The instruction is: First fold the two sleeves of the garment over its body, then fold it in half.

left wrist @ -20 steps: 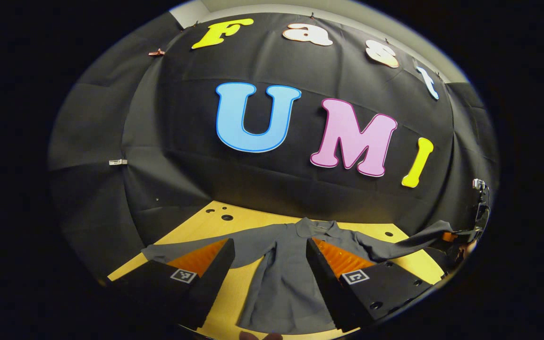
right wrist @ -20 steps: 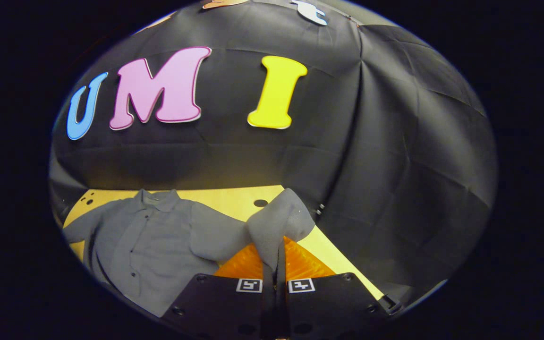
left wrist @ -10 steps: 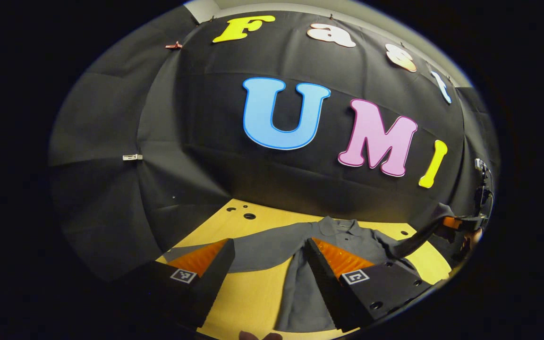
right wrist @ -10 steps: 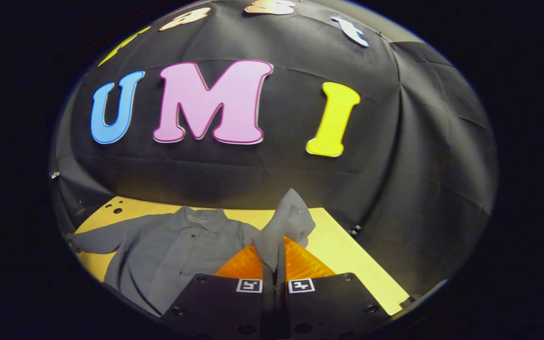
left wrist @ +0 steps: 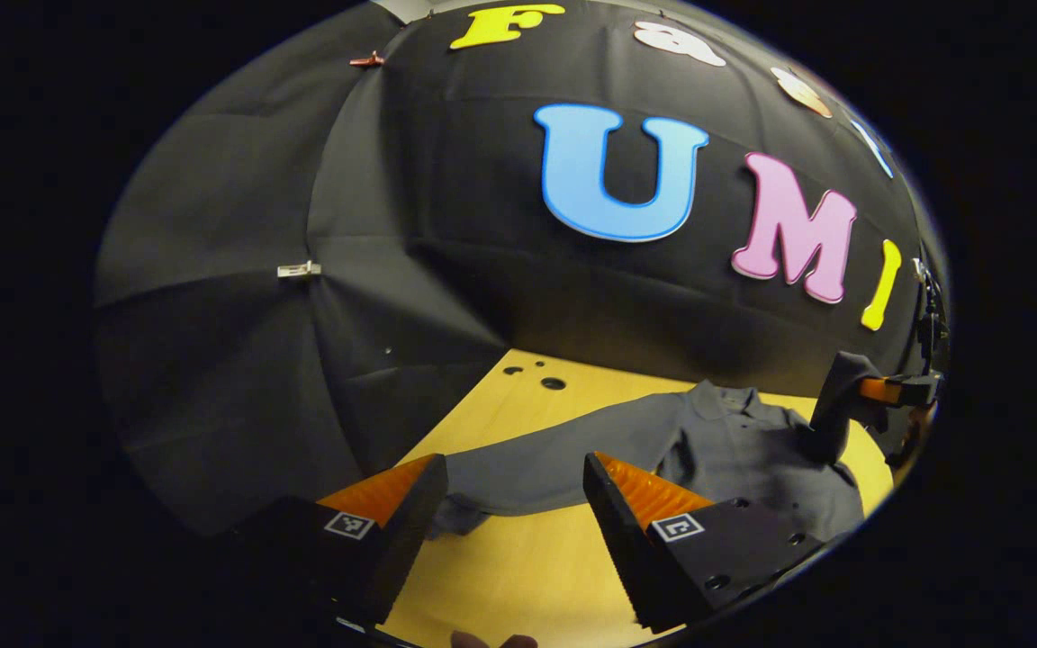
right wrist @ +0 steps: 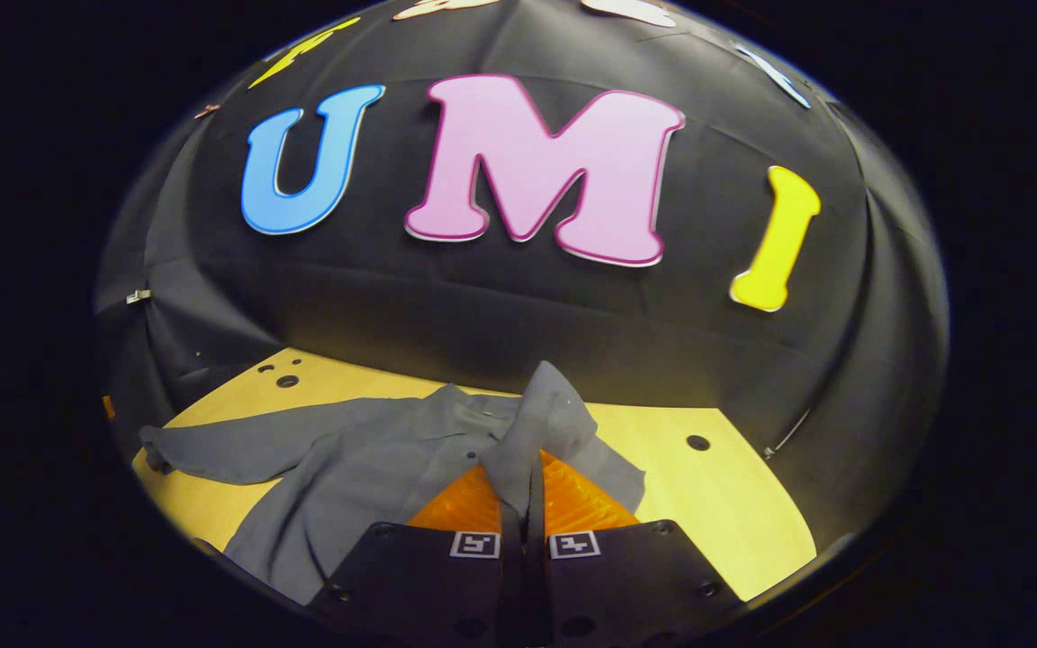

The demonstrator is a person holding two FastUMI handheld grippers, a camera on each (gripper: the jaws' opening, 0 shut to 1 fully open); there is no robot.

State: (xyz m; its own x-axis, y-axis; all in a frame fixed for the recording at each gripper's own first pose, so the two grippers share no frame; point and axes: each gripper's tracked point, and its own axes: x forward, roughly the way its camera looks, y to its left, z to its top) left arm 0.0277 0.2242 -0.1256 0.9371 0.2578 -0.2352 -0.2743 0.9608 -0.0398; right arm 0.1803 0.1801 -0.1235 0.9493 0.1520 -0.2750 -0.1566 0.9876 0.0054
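A: What's changed in the last second?

B: The right hand-held gripper [right wrist: 527, 504], clamped tight on the right sleeve's [right wrist: 541, 423] cuff, has carried it in from out over the table's [right wrist: 716, 504] right side to above the shirt's [right wrist: 365, 459] chest.

A: And the left one?

B: The left hand-held gripper [left wrist: 509, 508] has swung left; its jaws are wide apart, holding nothing, and now frame the left sleeve [left wrist: 536, 454], which lies flat, stretched out.

A: So where does that put the task?

B: First sleeve fold nearly done, I'd say; it only needs laying down and releasing. The left sleeve looks next.
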